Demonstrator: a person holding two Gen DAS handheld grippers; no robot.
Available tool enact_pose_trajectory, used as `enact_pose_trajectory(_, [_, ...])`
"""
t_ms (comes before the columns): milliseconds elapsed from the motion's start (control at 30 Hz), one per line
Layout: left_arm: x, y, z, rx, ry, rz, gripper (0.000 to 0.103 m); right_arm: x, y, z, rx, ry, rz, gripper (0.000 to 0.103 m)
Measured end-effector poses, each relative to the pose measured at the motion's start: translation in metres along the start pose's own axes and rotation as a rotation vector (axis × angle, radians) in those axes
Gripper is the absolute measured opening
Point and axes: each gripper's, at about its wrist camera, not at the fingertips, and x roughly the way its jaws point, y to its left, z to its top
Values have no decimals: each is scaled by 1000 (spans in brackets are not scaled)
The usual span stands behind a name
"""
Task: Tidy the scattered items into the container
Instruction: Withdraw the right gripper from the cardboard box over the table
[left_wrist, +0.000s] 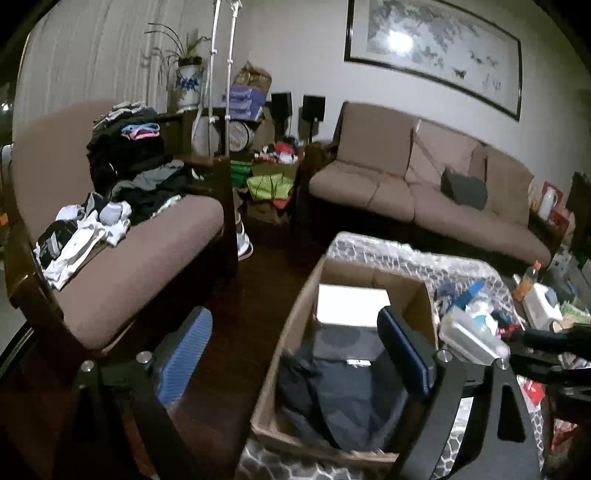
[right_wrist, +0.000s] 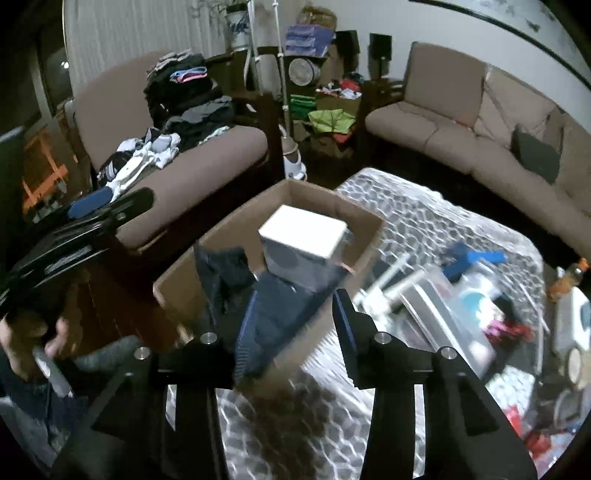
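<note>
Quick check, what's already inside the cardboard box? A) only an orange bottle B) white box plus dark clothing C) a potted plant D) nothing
B: both wrist views show a white box at the far end of the cardboard box, with dark clothing crumpled in front of it.

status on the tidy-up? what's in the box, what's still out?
Partly done. The cardboard box already holds a white-topped box and dark clothing. In hand: nothing. The left gripper and right gripper are both open over the box. Left: the clutter on the patterned table, including a blue tool, a clear plastic case and an orange-capped bottle.
</note>
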Motion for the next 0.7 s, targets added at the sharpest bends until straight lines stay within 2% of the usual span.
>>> enact_pose_trajectory(33, [-1, -6, -2, 8, 11, 3, 92, -10, -5, -6, 3, -12, -11, 40])
enact_pose_trajectory(167, [-8, -32, -12, 50, 46, 18, 92, -50, -19, -25, -4, -120, -131, 59])
enact_pose_trajectory(300, [-21, -51, -18, 64, 33, -11, 92, -72, -33, -34, 17, -211, -203, 60])
enact_pose_trajectory(367, [-25, -57, -19, 67, 23, -11, 92, -76, -43, -38, 50, -216, -189, 64])
enact_pose_trajectory(700, [-38, -76, -24, 106, 0, 31, 92, -72, -55, -61, 70, -186, -202, 64])
